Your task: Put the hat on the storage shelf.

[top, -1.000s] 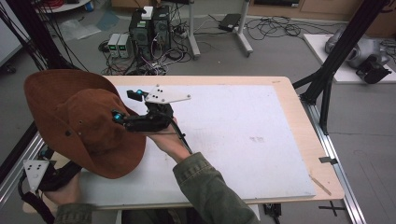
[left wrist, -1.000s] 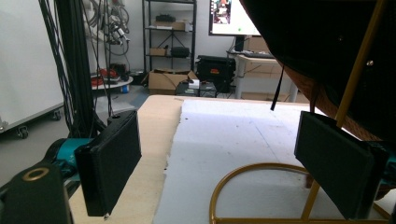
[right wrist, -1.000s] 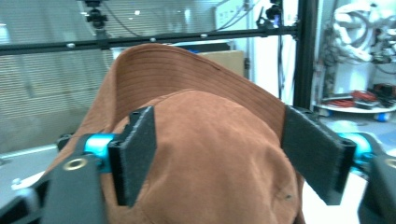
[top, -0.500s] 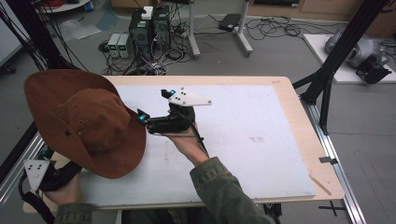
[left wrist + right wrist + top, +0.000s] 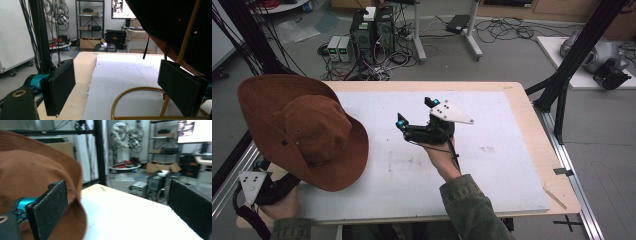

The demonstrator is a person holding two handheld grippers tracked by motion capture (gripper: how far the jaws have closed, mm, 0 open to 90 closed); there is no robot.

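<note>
Brown hat, wide-brimmed, at the left side of the counter, perched above the white mat on a thin gold wire stand (stand seen from below in the left gripper view, with a curved hoop at the base and a slanted rod going up under the brim). Brim partly over the left edge of the counter, crown tilted toward the person. Small metal eyelets visible on the side of the crown.

Left gripper at the bottom left corner of the high view, low, just beside the near edge of the brim, with its grey three-cornered plate on top and a hand around it. In the left gripper view, left gripper wide open, both black jaws well apart, nothing between them except the base hoop of the stand farther off; dark underside of the hat overhead at the upper right.

Right gripper near the middle of the mat, raised above it, held by the right hand in an olive sleeve, pointing left toward the hat but clearly apart from it. In the right gripper view, right gripper also wide open and holding nothing, brown brim and crown beyond the left jaw.

Behind the counter, on the floor, computer boxes and many cables.
</note>
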